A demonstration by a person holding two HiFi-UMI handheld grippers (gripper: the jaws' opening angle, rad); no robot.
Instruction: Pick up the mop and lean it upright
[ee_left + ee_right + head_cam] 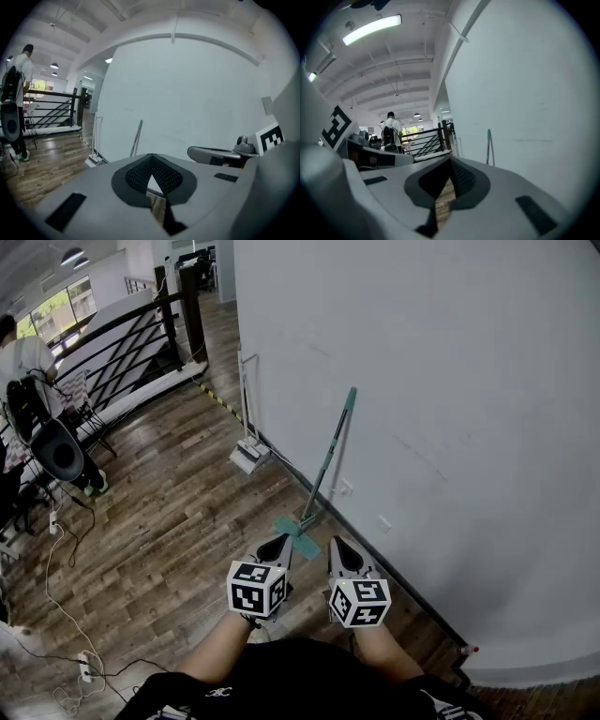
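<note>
A person (23, 367) stands by the black railing (131, 332).

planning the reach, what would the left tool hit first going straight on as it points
Probably the mop head, just ahead of the left tool; past that, the wall. Depth is unclear.

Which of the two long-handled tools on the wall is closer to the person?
The teal-handled mop, leaning nearest; the white tool stands farther along the wall, toward the railing.
</note>
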